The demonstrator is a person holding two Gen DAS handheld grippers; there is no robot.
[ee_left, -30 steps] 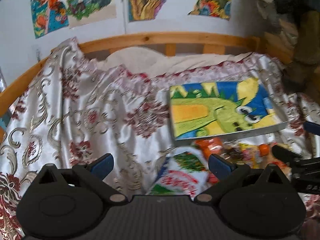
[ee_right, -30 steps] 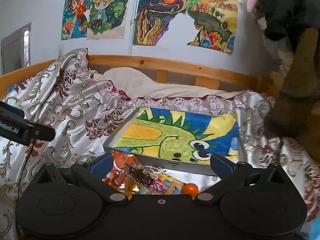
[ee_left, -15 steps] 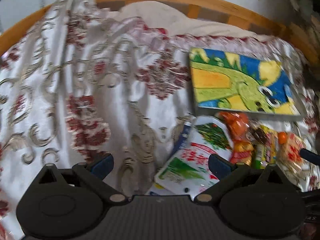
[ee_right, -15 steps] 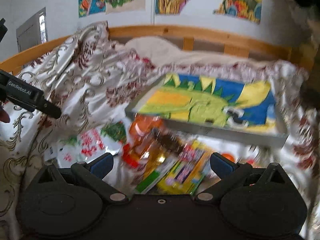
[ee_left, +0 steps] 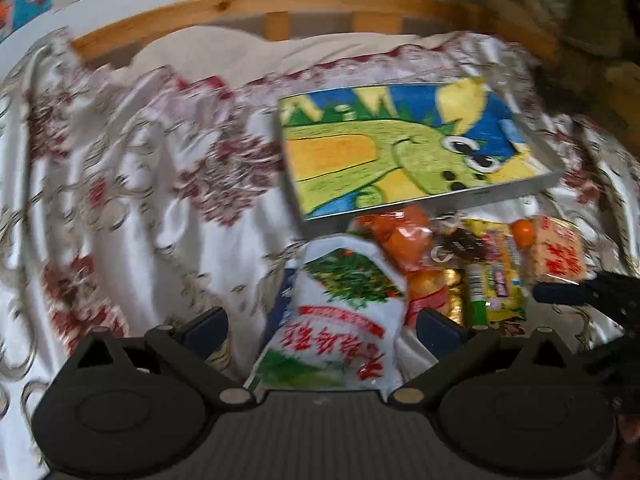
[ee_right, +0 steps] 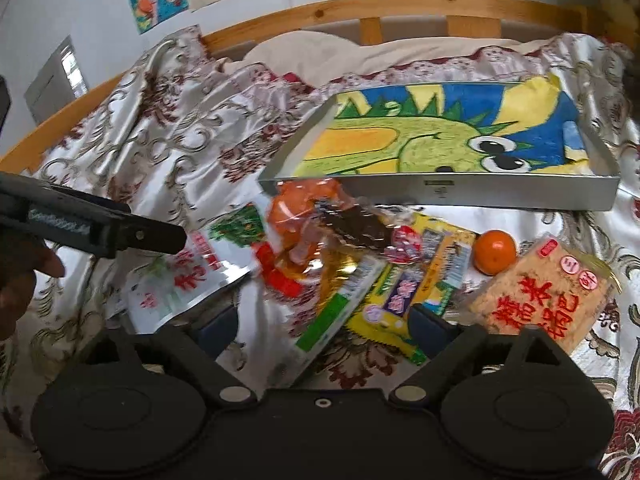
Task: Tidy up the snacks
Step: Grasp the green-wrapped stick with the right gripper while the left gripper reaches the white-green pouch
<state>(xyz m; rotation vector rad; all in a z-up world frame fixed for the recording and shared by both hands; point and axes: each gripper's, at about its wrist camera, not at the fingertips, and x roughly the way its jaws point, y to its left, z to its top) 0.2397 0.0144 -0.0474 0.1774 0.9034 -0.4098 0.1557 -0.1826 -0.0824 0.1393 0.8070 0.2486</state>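
On the bed's floral satin bedspread, inspection ran left to right. The left gripper stood released, its jaws wide and bearing on nothing, with the white snack bag printed in red and green lying between its fingers but untouched. Next along lay the orange-wrapped packet, then the yellow and green packets overlapping in a loose heap. The right gripper hung over that heap with its jaws closing — the green-edged packet lay between them, yet no pad pressed on it. Further right sat the small orange fruit, then the rice-cracker pack with red characters. Behind all of them stood the shallow metal tray lined with a dinosaur drawing — holding no snacks.

Judgement: the step in hand was the first pick, with sorting not yet begun. The next move would call for each gripper to settle squarely on a single packet, lift it clear of the overlap, and carry it over the tray's near wall.
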